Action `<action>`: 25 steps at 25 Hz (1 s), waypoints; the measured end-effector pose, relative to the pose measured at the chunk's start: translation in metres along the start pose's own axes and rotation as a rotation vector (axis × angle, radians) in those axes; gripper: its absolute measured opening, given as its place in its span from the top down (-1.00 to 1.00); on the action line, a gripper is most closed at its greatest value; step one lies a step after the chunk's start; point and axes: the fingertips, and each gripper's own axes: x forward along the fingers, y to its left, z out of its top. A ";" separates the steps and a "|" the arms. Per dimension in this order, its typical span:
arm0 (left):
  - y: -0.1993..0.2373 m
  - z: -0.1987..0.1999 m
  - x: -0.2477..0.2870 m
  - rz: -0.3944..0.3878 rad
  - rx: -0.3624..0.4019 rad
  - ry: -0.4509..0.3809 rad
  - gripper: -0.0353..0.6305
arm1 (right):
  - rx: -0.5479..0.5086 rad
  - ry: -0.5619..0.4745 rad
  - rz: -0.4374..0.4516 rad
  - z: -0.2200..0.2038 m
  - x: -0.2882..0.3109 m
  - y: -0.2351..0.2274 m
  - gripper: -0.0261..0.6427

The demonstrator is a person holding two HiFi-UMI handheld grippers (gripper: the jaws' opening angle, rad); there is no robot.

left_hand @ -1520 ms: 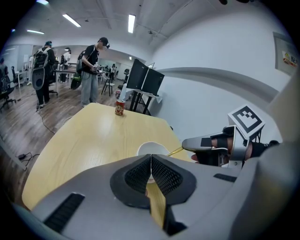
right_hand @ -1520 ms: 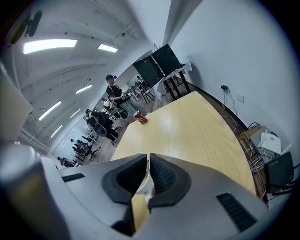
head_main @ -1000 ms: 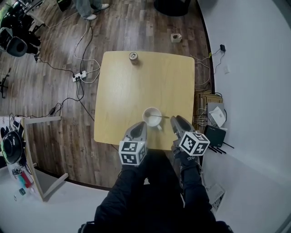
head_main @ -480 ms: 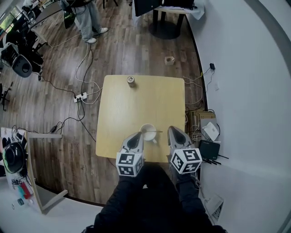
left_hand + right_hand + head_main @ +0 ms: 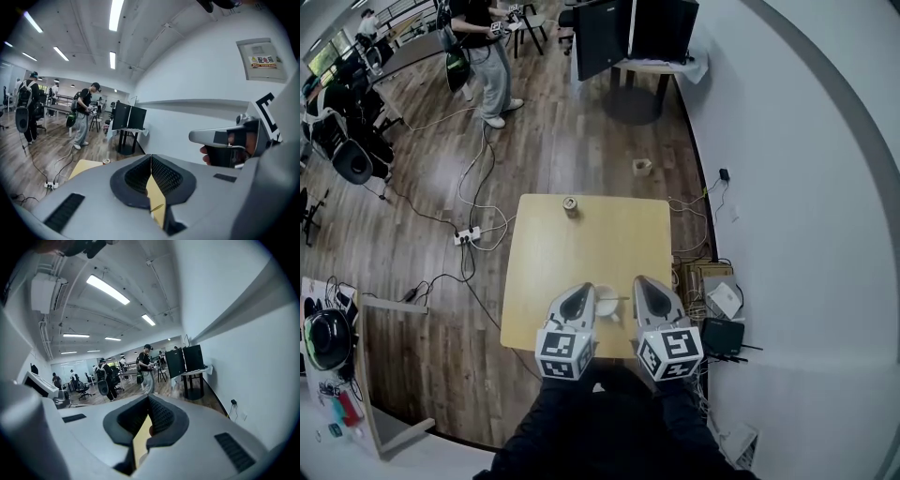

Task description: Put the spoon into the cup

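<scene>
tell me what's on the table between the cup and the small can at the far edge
Nothing. In the head view, the stretch of table between the cup and the can is bare wood.

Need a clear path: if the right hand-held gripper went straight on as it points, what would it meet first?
Nothing close, as far as the views show. The right hand-held gripper, shut, points out above the table toward the floor before the monitor desk; probably floor first, but depth is unclear.
</scene>
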 end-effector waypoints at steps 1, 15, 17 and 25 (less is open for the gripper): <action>-0.001 0.008 -0.001 -0.005 0.007 -0.013 0.79 | -0.009 -0.016 0.000 0.008 -0.001 0.002 0.86; -0.014 0.082 -0.008 -0.043 0.091 -0.154 0.79 | -0.115 -0.151 0.005 0.070 -0.008 0.019 0.86; -0.014 0.087 -0.010 -0.043 0.097 -0.164 0.79 | -0.123 -0.160 0.008 0.075 -0.007 0.022 0.86; -0.012 0.090 -0.020 -0.037 0.116 -0.179 0.79 | -0.138 -0.172 0.019 0.076 -0.007 0.035 0.86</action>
